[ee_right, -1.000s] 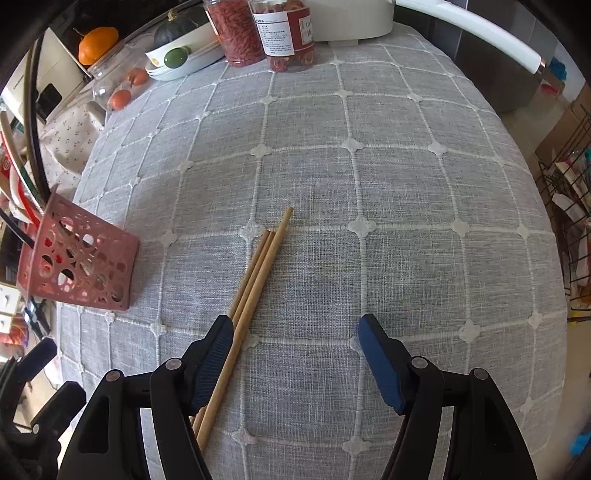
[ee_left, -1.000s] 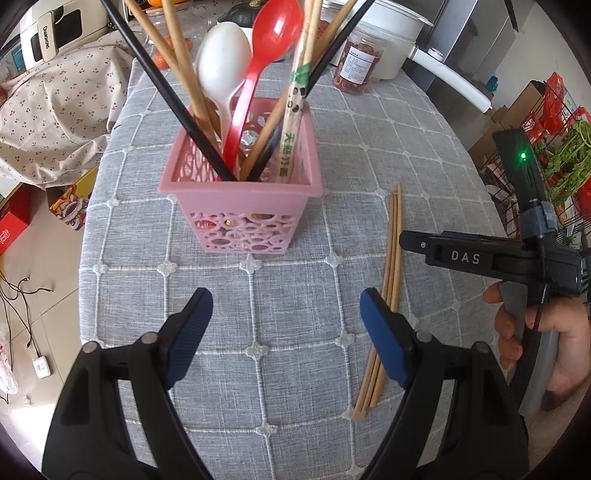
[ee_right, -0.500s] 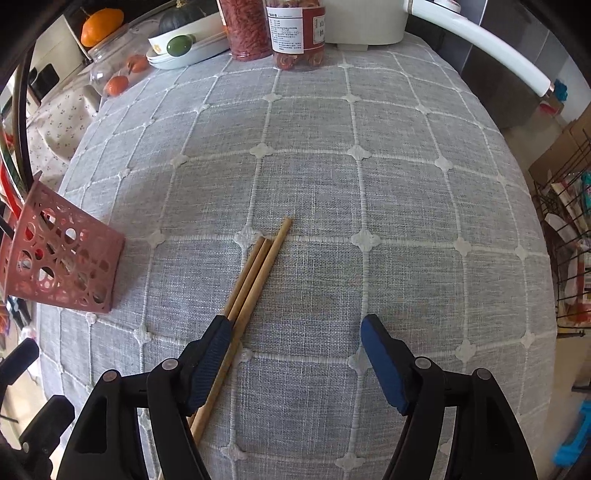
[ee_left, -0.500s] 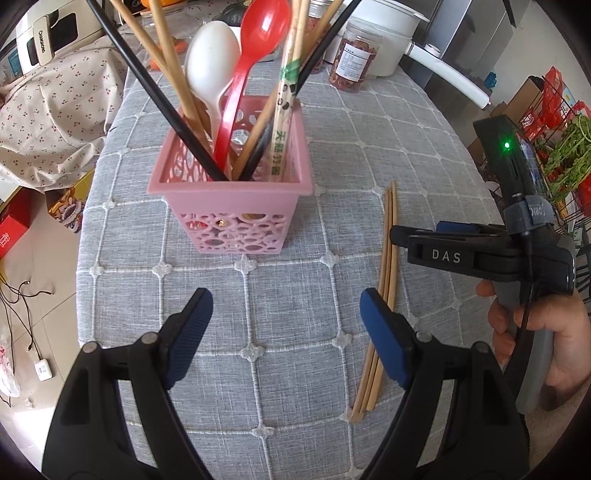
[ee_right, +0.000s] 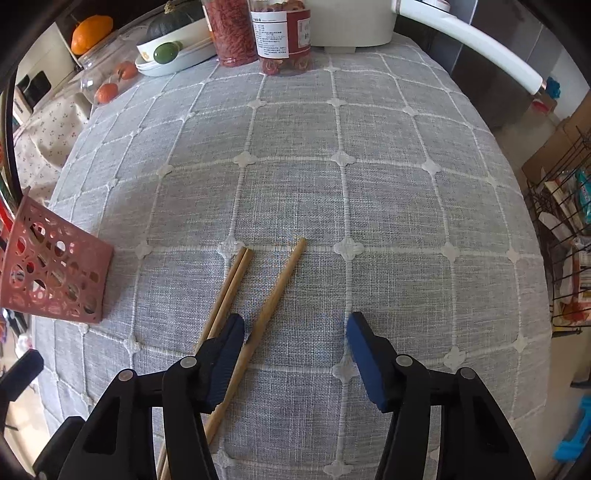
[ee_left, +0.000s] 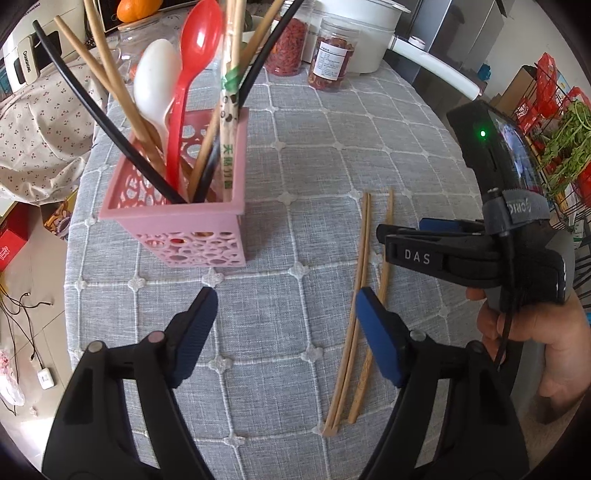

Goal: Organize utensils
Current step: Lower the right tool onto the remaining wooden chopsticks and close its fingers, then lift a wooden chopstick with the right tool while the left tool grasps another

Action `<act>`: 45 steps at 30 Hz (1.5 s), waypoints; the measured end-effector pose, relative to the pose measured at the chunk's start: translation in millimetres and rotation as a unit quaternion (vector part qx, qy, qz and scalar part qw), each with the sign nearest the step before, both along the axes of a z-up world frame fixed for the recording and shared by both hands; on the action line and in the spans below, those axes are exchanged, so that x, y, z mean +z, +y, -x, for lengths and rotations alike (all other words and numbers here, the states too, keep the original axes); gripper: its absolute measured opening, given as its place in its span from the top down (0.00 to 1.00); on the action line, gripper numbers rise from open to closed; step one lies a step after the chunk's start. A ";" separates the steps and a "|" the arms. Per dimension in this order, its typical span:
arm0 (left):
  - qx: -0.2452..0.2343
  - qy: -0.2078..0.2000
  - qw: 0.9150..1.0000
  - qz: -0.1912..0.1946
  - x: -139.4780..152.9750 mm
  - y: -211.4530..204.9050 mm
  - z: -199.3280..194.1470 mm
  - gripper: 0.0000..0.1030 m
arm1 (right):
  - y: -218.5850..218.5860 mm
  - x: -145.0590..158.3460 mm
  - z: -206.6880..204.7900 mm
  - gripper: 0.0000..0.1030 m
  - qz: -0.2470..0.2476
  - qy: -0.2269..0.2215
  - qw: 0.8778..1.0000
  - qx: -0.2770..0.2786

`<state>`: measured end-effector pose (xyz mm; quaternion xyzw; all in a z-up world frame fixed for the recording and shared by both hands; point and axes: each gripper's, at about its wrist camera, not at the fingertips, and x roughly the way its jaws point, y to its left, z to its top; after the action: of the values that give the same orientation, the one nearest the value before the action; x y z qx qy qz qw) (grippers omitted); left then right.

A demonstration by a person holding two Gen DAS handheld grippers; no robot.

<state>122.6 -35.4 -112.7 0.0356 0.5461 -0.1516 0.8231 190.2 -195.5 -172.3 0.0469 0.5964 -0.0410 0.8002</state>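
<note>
Three wooden chopsticks (ee_left: 364, 280) lie on the grey checked tablecloth (ee_left: 295, 166); two lie together and one sits apart to their right. A pink perforated basket (ee_left: 177, 218) holds chopsticks, a red spoon (ee_left: 192, 55) and a white spoon (ee_left: 155, 81). My left gripper (ee_left: 284, 325) is open and empty, below and right of the basket. My right gripper (ee_right: 295, 347) is open low over the chopsticks (ee_right: 273, 291), its left finger (ee_right: 225, 354) between the pair and the single one. The basket (ee_right: 55, 273) shows at the left edge there.
Two jars of dried red goods (ee_right: 258, 33), a white cooker (ee_right: 351, 22) with a long handle, a bowl of produce (ee_right: 166, 51) and an orange (ee_right: 90, 31) stand at the table's far end. A wire rack (ee_right: 565, 258) stands off the right edge.
One chopstick has separated to the right of the other two. My right gripper has come lower and closer to them. My left gripper has shifted right, so the basket sits further left.
</note>
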 end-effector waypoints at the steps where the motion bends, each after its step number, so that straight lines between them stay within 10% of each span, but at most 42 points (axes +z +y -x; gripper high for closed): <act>1: 0.001 0.000 1.000 -0.002 -0.7 0.6 -0.5 0.27 | 3.0 0.1 -1.6 0.49 0.012 0.001 1.000 0.003; 5: 0.000 0.007 1.000 -0.006 -6.4 -1.5 -0.3 0.37 | -4.4 5.0 -0.3 0.85 0.025 0.000 1.000 0.007; 8: -0.018 0.018 1.000 -0.004 -11.4 -15.1 0.1 0.46 | -28.0 6.6 1.5 0.93 -0.011 0.008 1.000 0.006; 15: -0.061 0.032 0.998 -0.001 -23.3 -59.4 -15.6 0.69 | -72.9 17.8 23.6 0.95 -0.072 0.003 0.997 -0.011; 33: -0.058 0.024 0.998 -0.033 -45.8 -95.8 -34.0 0.90 | -97.7 36.0 52.7 0.95 -0.112 -0.025 0.993 -0.006; 45: -0.074 -0.071 0.995 0.001 35.8 -56.2 10.2 0.90 | -86.8 81.2 81.4 0.95 -0.123 -0.109 0.986 0.014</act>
<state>112.4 -91.6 -76.8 0.0858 0.4819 -0.2098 0.8464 108.8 -282.3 -91.1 0.1411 0.5066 0.0489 0.8492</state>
